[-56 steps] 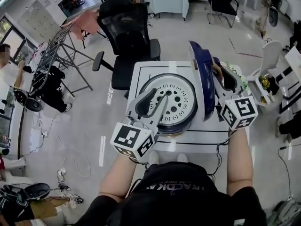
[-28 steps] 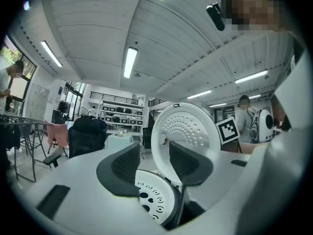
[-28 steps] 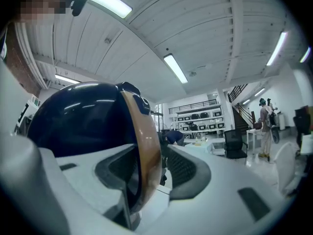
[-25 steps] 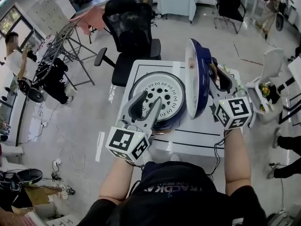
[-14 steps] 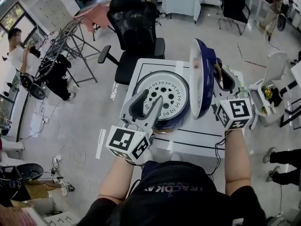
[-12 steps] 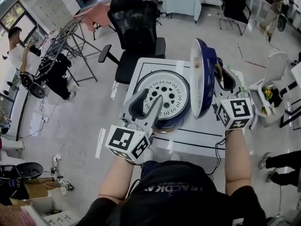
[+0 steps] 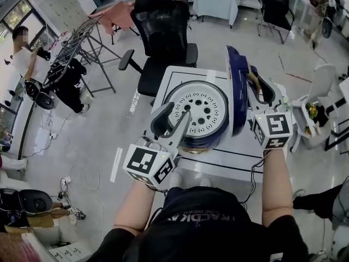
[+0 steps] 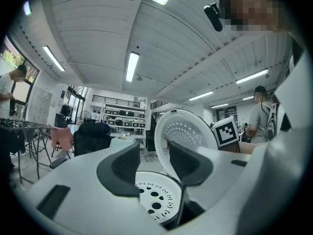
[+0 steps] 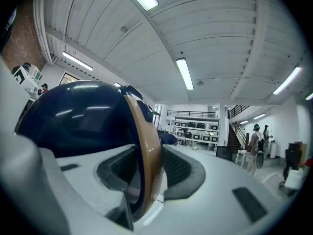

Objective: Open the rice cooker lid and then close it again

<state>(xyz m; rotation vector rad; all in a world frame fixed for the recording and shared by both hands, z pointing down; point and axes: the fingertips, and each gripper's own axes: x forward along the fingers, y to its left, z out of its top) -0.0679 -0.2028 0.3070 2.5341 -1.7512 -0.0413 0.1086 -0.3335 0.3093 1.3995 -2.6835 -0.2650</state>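
Note:
The rice cooker [image 7: 197,138] stands on a small white table [image 7: 218,162], its white perforated inner plate [image 7: 199,111] uncovered. Its dark blue lid [image 7: 235,91] stands upright on the right side. My right gripper [image 7: 256,83] is behind the lid, shut on the tan lid handle [image 7: 252,79]. In the right gripper view the handle [image 9: 146,146] runs between the pads, with the lid [image 9: 78,121] to the left. My left gripper [image 7: 180,111] hovers open over the cooker's front left rim, holding nothing. In the left gripper view the gripper [image 8: 154,153] frames the lid's white underside [image 8: 188,131] and the plate [image 8: 156,199].
A black office chair [image 7: 163,26] stands just behind the table. A metal drying rack [image 7: 71,48] and a person [image 7: 24,48] are at the far left. A white stand [image 7: 316,97] with small items is close on the right. Cables lie on the floor at left.
A second ago the lid leaned enough to show its white underside; now it is seen edge-on. Both grippers have shifted slightly. The left jaws stay open.

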